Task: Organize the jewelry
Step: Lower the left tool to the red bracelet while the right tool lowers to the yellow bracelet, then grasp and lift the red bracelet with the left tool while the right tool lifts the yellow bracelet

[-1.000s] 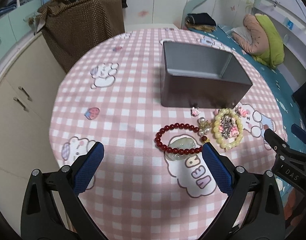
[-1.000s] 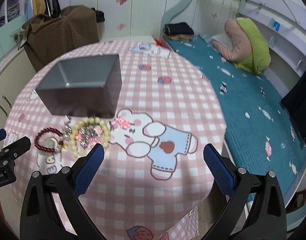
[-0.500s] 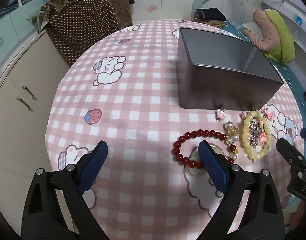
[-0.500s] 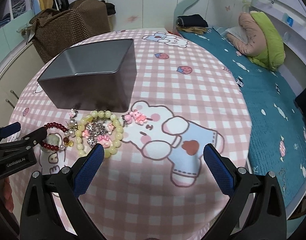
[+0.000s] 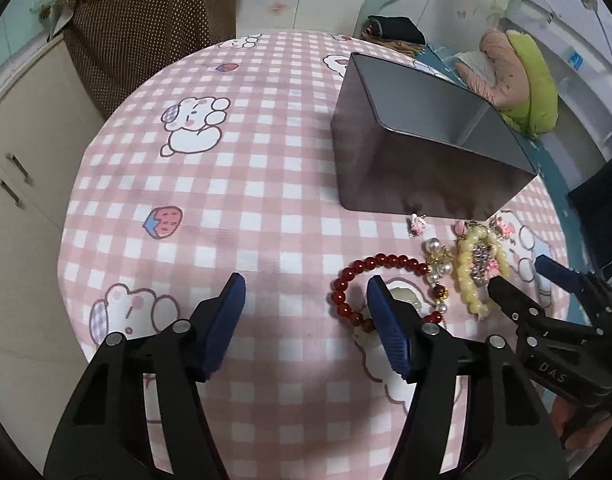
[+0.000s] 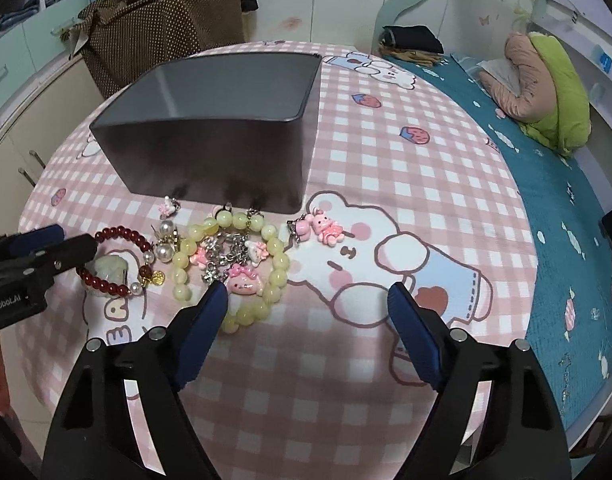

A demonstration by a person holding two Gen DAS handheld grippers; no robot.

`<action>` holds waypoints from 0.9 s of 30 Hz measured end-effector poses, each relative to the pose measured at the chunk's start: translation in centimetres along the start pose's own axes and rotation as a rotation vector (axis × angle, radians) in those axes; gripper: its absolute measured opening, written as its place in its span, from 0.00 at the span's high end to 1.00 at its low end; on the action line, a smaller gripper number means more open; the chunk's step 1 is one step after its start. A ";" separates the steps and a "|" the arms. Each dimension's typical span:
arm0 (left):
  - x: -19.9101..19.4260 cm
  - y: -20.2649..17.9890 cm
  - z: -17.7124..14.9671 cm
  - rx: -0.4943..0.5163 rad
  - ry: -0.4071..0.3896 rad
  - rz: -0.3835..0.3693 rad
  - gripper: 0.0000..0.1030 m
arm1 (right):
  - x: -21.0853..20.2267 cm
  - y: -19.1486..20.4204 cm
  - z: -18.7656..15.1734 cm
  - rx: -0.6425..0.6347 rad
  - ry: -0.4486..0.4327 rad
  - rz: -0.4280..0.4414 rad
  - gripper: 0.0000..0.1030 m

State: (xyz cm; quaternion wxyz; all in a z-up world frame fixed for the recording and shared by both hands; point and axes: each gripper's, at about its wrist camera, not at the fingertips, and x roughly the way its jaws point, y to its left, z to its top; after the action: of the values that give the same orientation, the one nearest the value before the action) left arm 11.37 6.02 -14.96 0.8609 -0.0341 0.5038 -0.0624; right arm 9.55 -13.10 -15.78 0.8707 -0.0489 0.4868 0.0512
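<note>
A grey open box (image 5: 421,148) (image 6: 226,128) stands on the round pink checked table (image 5: 242,184). In front of it lie a red bead bracelet (image 5: 345,284) (image 6: 118,236) around a pale jade piece (image 6: 110,270), pearl earrings (image 5: 437,264) (image 6: 164,250), a yellow bead bracelet (image 5: 471,280) (image 6: 266,276) with pink charms inside, and small pink charms (image 6: 321,226). My left gripper (image 5: 304,292) is open and empty, its right finger over the red bracelet. My right gripper (image 6: 307,296) is open and empty, its left finger over the yellow bracelet.
A brown dotted bag (image 5: 146,28) sits behind the table on a cream cabinet (image 5: 22,148). A bed with a teal sheet (image 6: 553,184) and a pink and green pillow (image 6: 545,84) lies to the right. The table edge is close below both grippers.
Both grippers have moved forward and lower toward the jewelry. The left gripper has narrowed a little. Nothing has been taken hold of.
</note>
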 end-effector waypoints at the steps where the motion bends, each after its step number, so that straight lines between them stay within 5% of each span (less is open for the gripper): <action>1: -0.1 -0.1 -0.1 0.010 0.000 0.011 0.40 | 0.0 0.1 -0.1 -0.006 0.001 0.001 0.25; 4: -0.2 -0.7 -0.4 0.058 -0.002 0.105 0.61 | -0.1 0.3 -0.3 -0.020 0.007 0.013 0.32; 9: -0.2 -0.7 -0.4 0.108 -0.001 0.106 0.66 | -0.8 -0.3 -0.8 -0.035 0.024 0.027 0.49; 10: -0.3 -0.6 -0.4 0.108 0.000 0.100 0.72 | -0.9 -0.6 -0.9 -0.030 0.028 0.025 0.53; 11: -0.5 -0.4 -0.5 0.100 -0.004 0.104 0.92 | -1.1 -1.0 -1.0 -0.021 0.032 0.020 0.62; 19: -0.6 -0.4 -0.9 0.075 -0.043 0.125 0.91 | -1.0 -1.8 -0.8 -0.028 0.004 0.010 0.67; 23: -0.6 -0.6 -1.0 0.082 -0.045 0.137 0.91 | -1.0 -1.6 -0.9 -0.058 -0.016 0.028 0.91; 27: -1.1 -0.2 -0.9 0.042 -0.053 0.083 0.93 | -1.1 -2.2 -0.7 -0.009 -0.019 0.068 0.91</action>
State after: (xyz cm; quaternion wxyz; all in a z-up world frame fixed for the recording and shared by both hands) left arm 10.02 6.00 -14.44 0.8762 0.0031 0.4806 -0.0364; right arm 8.67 -15.47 -15.10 0.8727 -0.0357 0.4797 0.0837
